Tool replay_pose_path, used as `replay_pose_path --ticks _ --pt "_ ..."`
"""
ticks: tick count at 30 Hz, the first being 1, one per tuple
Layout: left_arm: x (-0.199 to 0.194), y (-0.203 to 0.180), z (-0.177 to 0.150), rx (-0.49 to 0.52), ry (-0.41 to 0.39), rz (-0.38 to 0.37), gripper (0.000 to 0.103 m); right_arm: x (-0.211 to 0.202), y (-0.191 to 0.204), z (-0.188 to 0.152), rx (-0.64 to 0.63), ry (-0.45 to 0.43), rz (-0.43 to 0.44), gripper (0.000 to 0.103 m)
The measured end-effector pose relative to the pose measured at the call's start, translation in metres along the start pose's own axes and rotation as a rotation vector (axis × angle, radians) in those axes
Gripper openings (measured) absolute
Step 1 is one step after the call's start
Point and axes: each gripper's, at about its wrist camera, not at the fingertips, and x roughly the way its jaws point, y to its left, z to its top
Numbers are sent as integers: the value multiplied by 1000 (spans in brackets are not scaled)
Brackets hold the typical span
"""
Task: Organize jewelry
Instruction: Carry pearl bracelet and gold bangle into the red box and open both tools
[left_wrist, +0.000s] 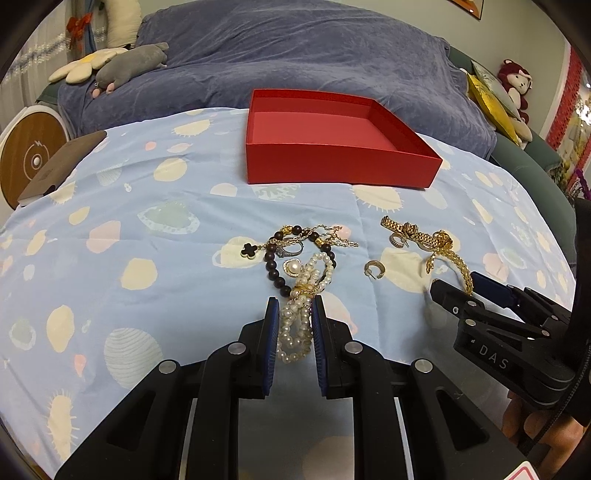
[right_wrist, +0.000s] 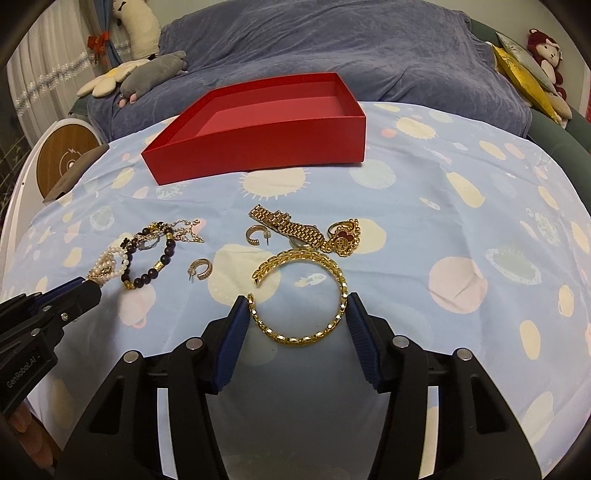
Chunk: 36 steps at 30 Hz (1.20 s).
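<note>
An empty red box (left_wrist: 332, 162) (right_wrist: 258, 147) stands at the far side of the blue patterned cloth. My left gripper (left_wrist: 294, 306) is closed around a white pearl bracelet (left_wrist: 295, 325), which lies tangled with a dark bead bracelet (left_wrist: 273, 269) and thin chains. My right gripper (right_wrist: 297, 302) has its pads touching both sides of a gold open bangle (right_wrist: 299, 295) lying on the cloth. A gold watch band (right_wrist: 284, 223), a gold charm piece (right_wrist: 341, 242) and two hoop earrings (right_wrist: 201, 269) lie beyond it.
The cloth (left_wrist: 147, 258) covers a round table. Behind it is a blue-covered sofa (left_wrist: 295, 55) with plush toys (left_wrist: 125, 66). A round wooden-faced device (left_wrist: 29, 155) and a brown pad stand at the left edge.
</note>
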Motion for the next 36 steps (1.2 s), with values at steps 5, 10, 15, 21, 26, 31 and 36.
replay_pose_path --ticks 5,10,15,21,26,31,36 --pt "-1 -4 5 5 -4 0 15 -10 4 9 9 -21 34 52" --pt "-4 -10 26 22 -6 -7 15 -25 10 32 3 -44 68 52" --pt "-9 -11 84 48 -57 -24 15 -30 5 90 -13 -101 89 52" --pt "21 -16 171 97 -119 20 15 13 -8 170 -9 -122 75 52" --pt "70 -15 225 86 -105 32 15 63 -11 223 2 -96 92 52" --pt "128 -8 255 59 -50 63 16 117 -16 260 6 -34 91 52" --pt "166 -3 270 50 -16 89 15 159 -21 276 8 25 66 53"
